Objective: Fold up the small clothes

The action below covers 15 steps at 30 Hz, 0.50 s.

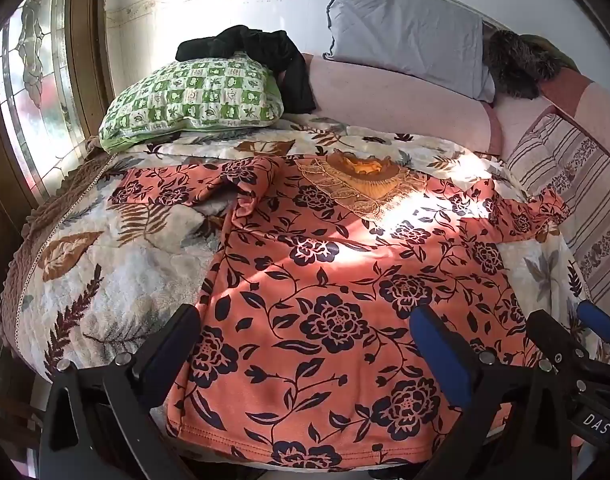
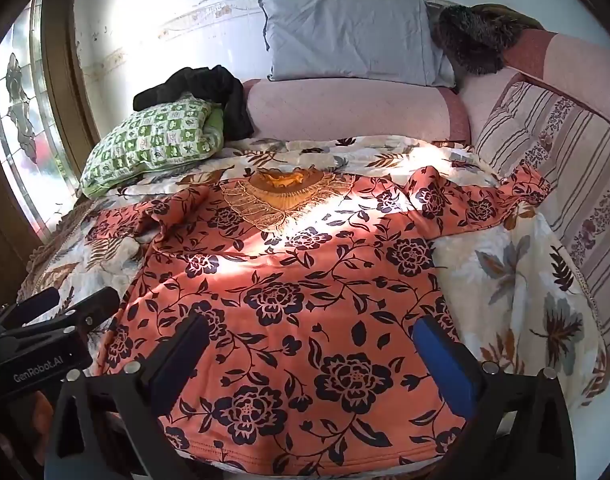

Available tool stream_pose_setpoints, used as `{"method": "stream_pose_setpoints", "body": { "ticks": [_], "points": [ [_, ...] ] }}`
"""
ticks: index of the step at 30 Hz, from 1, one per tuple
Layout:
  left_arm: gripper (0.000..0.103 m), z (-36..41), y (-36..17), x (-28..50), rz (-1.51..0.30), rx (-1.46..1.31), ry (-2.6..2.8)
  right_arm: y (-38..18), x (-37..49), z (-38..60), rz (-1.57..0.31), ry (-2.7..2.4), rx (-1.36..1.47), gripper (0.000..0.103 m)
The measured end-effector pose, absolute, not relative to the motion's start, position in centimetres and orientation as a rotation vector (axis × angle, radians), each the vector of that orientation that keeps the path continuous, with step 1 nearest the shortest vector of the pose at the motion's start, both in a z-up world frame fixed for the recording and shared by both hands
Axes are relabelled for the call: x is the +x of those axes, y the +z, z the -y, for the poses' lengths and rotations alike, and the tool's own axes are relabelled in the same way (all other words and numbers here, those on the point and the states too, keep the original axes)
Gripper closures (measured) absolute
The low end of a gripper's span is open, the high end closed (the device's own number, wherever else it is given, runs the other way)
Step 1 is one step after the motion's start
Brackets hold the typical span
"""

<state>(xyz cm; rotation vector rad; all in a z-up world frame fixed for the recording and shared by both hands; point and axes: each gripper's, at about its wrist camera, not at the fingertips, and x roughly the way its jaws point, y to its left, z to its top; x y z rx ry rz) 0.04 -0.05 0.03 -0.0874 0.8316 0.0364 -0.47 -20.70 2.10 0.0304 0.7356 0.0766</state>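
An orange long-sleeved top with dark flower print [image 1: 329,280] lies spread flat on the bed, over a cream blanket with brown leaf pattern [image 1: 85,280]. Its embroidered collar points to 12 o'clock and its hem is nearest the cameras. The left gripper [image 1: 305,344] and the right gripper [image 2: 311,350] both hover above the hem, released with jaws wide and nothing between them. At 10 o'clock of the top rests a green-and-white checked pillow [image 1: 193,100] with a black crumpled garment [image 1: 257,52] on it. At 12 o'clock a grey pillow [image 2: 353,36] leans on the wall above a pink rolled blanket [image 2: 345,108]. At 2 o'clock the right sleeve touches a striped cushion [image 2: 553,152].
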Motion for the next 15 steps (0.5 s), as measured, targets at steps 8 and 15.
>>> {"method": "stream_pose_setpoints", "body": {
  "ticks": [8,15],
  "points": [
    [0.0,-0.4,0.0,-0.5,-0.817,-0.09,0.049,2.1,-0.8,20.3,-0.733,0.08,0.029,0.0],
    [0.0,-1.0,-0.2,-0.8,-0.813,-0.093,0.049,2.5,-1.0,20.4,-0.722,0.078,0.03,0.0]
  ]
}}
